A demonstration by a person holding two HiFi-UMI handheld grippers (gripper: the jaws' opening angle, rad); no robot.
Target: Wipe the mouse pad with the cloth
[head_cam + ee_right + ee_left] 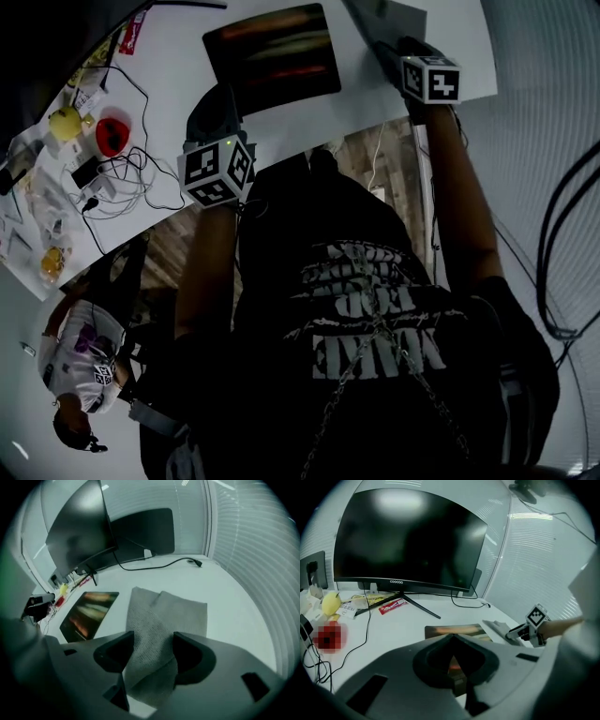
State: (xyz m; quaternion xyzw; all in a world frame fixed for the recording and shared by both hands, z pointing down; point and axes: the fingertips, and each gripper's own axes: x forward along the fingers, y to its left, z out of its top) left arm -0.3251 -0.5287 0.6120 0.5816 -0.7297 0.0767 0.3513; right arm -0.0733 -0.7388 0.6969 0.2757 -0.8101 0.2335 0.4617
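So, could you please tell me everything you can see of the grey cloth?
The cloth is grey, with a fine woven texture that looks like soft fabric. It lies on the white desk, folded so that one layer overlaps another. It sits beside the mouse pad and apart from it. The right gripper straddles its near end with jaws apart; whether they touch it is unclear.

The monitor (408,536) carries the brand "coocaa" in small pale letters at the middle of its lower bezel. White block lettering runs across the person's black shirt (375,309), too broken up to read. The red packet (392,605) on the surface (408,620) bears print too small to make out.
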